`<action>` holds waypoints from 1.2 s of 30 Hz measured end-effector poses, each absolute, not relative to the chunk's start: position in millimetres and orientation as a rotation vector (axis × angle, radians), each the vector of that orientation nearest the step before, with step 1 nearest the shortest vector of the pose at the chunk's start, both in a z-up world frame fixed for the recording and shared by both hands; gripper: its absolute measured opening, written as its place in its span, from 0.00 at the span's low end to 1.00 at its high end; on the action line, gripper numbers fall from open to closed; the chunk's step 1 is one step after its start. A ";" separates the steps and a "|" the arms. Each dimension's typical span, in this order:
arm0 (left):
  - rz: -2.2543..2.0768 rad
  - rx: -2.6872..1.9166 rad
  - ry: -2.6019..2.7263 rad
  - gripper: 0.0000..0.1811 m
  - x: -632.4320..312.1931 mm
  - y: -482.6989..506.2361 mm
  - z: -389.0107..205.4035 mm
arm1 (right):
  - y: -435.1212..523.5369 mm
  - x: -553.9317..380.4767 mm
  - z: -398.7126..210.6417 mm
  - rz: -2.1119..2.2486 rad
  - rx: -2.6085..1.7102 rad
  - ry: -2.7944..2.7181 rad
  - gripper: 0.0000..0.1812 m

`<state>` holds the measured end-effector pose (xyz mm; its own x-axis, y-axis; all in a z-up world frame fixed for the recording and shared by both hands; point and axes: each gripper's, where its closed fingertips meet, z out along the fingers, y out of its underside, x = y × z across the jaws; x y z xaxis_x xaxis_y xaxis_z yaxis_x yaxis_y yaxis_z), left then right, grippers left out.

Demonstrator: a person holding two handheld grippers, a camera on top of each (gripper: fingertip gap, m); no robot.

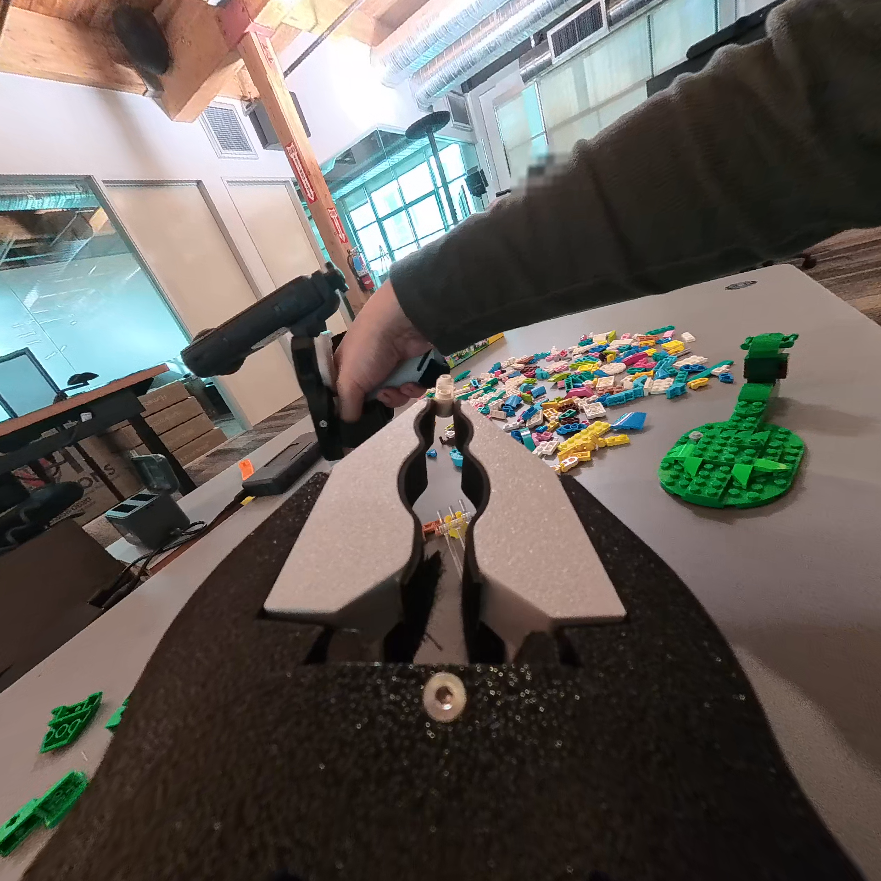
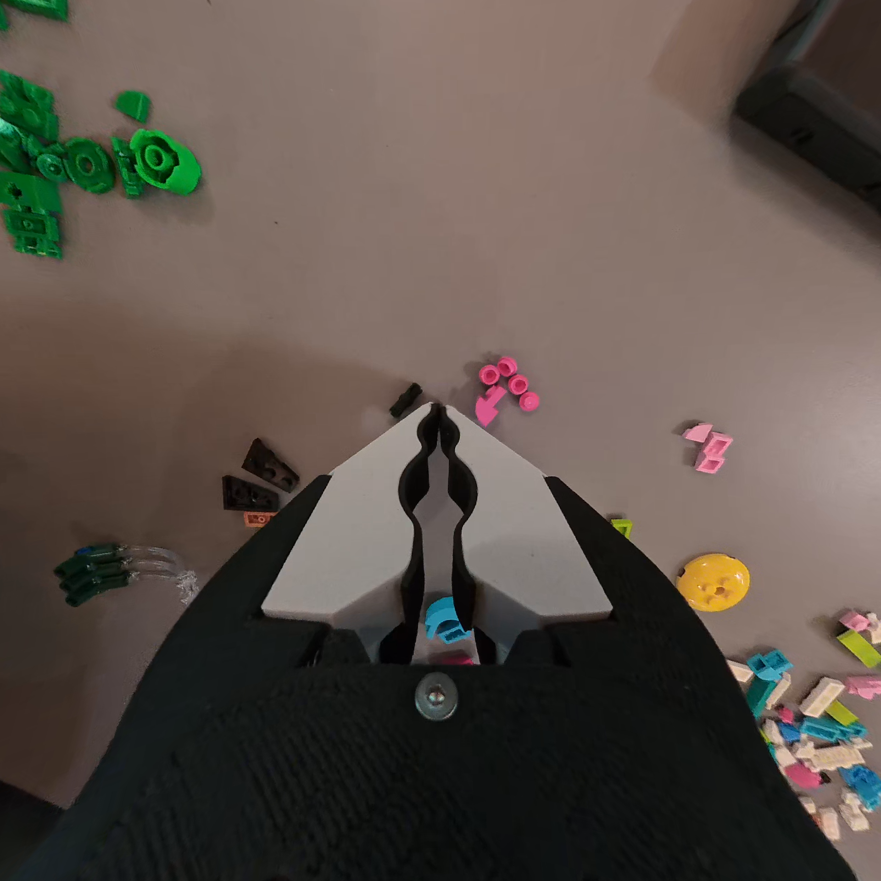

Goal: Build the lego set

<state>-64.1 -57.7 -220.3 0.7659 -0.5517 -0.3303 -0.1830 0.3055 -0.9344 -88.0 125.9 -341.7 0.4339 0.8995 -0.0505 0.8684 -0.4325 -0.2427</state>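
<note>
Left hand-held gripper [image 1: 444, 399] is raised off the worktop [image 1: 715, 596] and tilted up, jaws pinched on a small tan round piece [image 1: 444, 392] at the tips, studs up. Behind it the person's hand [image 1: 376, 353] in a dark sleeve [image 1: 619, 229] reaches across from the right and grips the handle of the other tool, wrist bent down.

Right hand-held gripper [image 2: 437, 408] points steeply down at the worktop [image 2: 429, 214]; tips meet, nothing between them. Tips sit between a black pin [image 2: 405, 393] and a pink cluster [image 2: 507, 387], just above the surface; contact can't be judged.

Green build [image 1: 732, 457], a round base with a neck rising behind it, sits right of the mixed brick pile [image 1: 596, 386]. Loose green parts [image 2: 95, 162] lie far left in the right wrist view.
</note>
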 end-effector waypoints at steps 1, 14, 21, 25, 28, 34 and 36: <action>-0.274 -1.263 0.698 0.03 -64.1 -57.7 -220.4 | 125.0 -87.4 -341.6 0.258 -2.501 -1.562 0.00; -0.293 -1.277 0.705 0.02 -62.3 -57.2 -223.2 | 120.8 -84.0 -333.5 0.613 -2.781 -1.128 0.09; -0.301 -1.277 0.711 0.02 -61.1 -58.2 -223.3 | 120.6 -91.6 -329.5 0.550 -2.759 -1.162 0.08; -0.304 -1.276 0.707 0.02 -61.9 -58.3 -222.5 | 118.5 -88.8 -332.5 0.474 -2.791 -1.189 0.09; -0.303 -1.281 0.704 0.02 -62.2 -57.8 -222.4 | 121.6 -85.9 -334.5 0.477 -2.814 -1.145 0.09; -0.295 -1.288 0.727 0.02 -57.8 -58.1 -225.7 | 116.5 -83.8 -339.4 0.453 -2.822 -1.200 0.07; -0.282 -1.290 0.736 0.02 -57.3 -58.0 -226.7 | 117.3 -85.0 -339.4 0.445 -2.808 -1.219 0.07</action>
